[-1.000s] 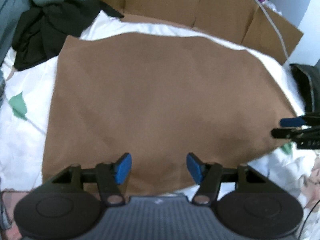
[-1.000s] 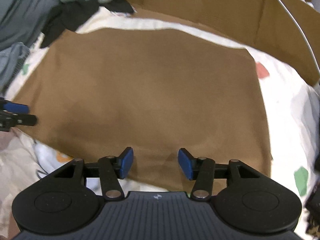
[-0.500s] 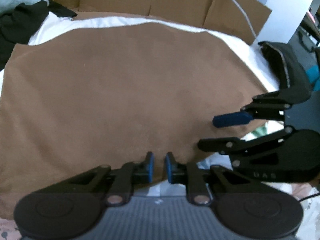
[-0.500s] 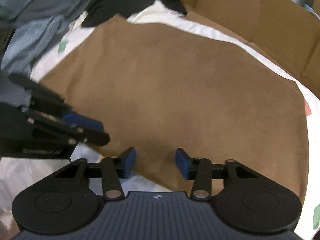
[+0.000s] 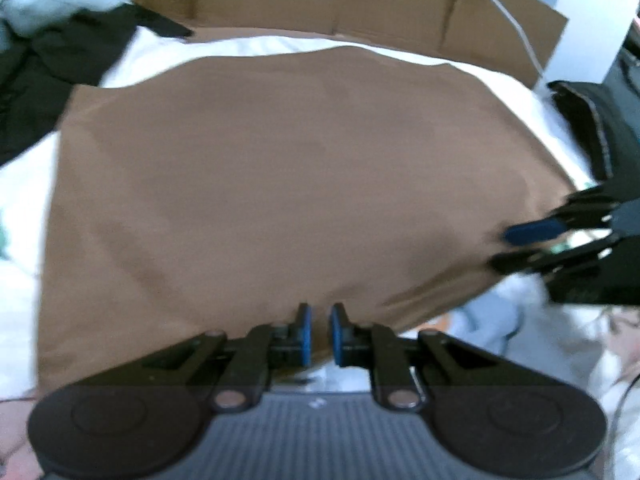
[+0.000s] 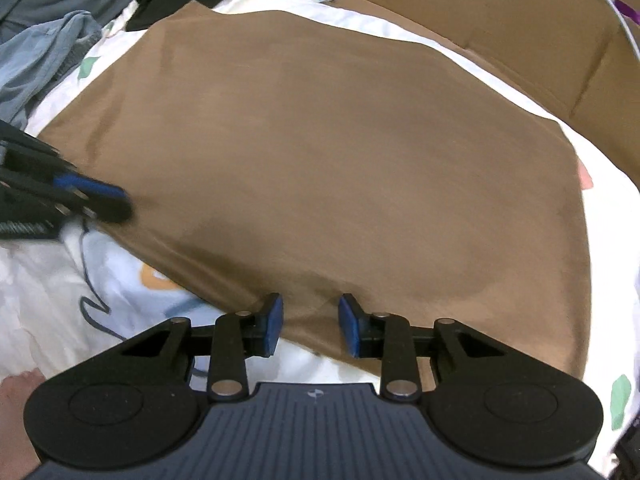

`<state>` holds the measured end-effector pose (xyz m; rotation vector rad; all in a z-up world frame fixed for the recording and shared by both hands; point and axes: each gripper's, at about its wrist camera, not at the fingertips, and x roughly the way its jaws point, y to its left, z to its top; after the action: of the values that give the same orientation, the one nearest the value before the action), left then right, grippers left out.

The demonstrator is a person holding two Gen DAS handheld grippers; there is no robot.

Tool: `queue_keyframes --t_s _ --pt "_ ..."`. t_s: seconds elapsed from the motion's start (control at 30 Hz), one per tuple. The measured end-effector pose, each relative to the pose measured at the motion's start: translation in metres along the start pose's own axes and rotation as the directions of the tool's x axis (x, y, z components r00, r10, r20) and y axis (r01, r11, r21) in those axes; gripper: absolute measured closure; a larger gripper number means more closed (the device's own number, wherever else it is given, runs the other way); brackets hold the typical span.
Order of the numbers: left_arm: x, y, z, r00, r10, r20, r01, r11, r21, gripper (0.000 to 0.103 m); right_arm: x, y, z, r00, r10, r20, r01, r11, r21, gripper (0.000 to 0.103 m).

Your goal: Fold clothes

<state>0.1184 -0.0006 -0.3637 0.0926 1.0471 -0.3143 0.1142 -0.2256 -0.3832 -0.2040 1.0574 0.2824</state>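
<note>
A brown cloth lies spread flat on a white patterned bedsheet. My left gripper sits at the cloth's near hem, its blue pads drawn close with the brown edge pinched between them. In the right wrist view it shows blurred at the left. My right gripper is over the same near hem of the brown cloth, further right. Its jaws are closing, with the hem between the pads and a clear gap still showing. The left wrist view catches it at the right edge.
A cardboard wall runs along the back of the bed. Dark and grey clothes are piled at the far left. A black bag sits at the right edge, with a white cable above it.
The left jaws went from wide apart to pinched on the hem. The right jaws narrowed. Both grippers sank toward the near edge and rolled a little.
</note>
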Motion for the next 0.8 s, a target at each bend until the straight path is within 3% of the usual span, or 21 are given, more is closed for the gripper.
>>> queue_keyframes --t_s 0.2,0.4,0.8 --pt "-0.016 0.044 -0.02 0.996 0.094 -0.008 -0.094 0.989 -0.116 0.09 -0.01 -0.03 -0.016 0.998 -0.07 0.005 0.069 0.995 0.069 0.066" --pt "-0.032 0.058 -0.027 0.987 0.161 0.017 -0.158 0.981 -0.116 0.09 -0.011 -0.048 -0.022 0.995 -0.099 -0.004 0.098 0.987 0.124 0.066" --pt "-0.026 0.085 -0.036 0.966 0.251 -0.06 -0.258 0.953 -0.159 0.089 -0.016 -0.08 -0.036 0.987 -0.161 -0.029 0.163 0.969 0.186 0.066"
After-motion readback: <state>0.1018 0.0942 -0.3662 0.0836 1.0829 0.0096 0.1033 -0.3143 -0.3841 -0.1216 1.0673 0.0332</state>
